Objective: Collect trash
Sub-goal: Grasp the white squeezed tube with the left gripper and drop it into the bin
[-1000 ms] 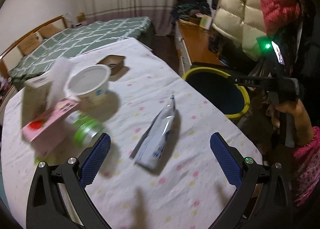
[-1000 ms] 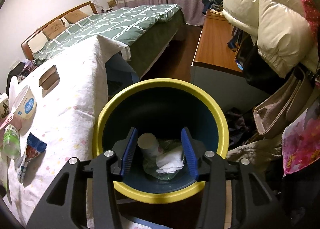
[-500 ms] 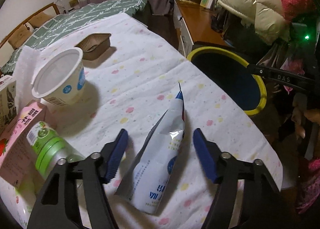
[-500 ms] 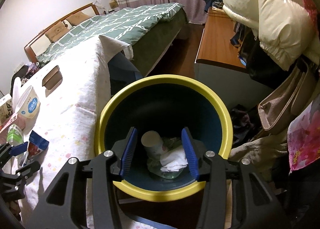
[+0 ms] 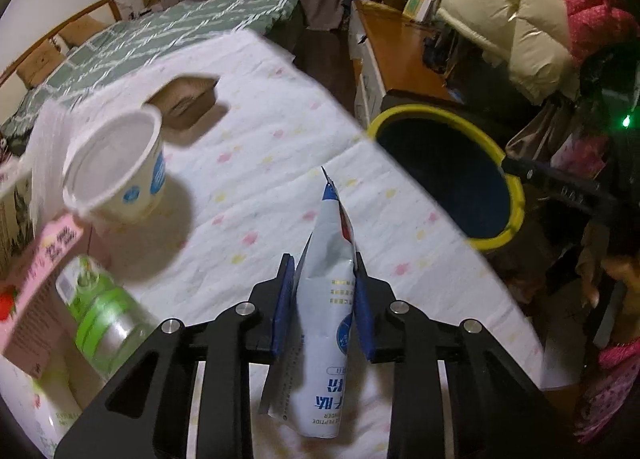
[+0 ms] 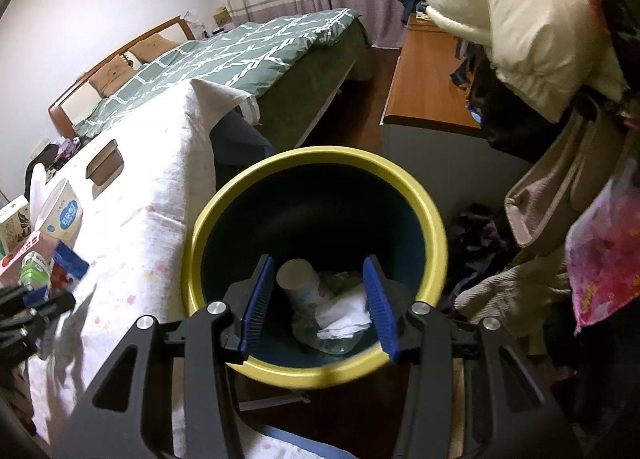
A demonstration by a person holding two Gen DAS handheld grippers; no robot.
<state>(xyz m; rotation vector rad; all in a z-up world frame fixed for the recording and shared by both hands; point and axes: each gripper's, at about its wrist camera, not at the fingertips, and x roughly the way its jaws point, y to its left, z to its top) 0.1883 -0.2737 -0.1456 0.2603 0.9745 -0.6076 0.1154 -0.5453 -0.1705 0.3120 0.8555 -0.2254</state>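
My left gripper is shut on a grey-white foil snack bag with a blue and red tip, above the dotted white tablecloth. The yellow-rimmed dark bin stands off the table's right edge. My right gripper is open over the bin; a paper cup and crumpled white paper lie inside, seen between the jaws. The left gripper and the bag's blue tip show at the left of the right wrist view.
On the table's left: a white paper tub, a green-labelled bottle, a pink carton, a small brown tray. A bed lies behind. A wooden desk and hanging jackets are at the right.
My left gripper has moved forward over the foil bag and closed on it. The right gripper stays open over the bin and has shifted only slightly.
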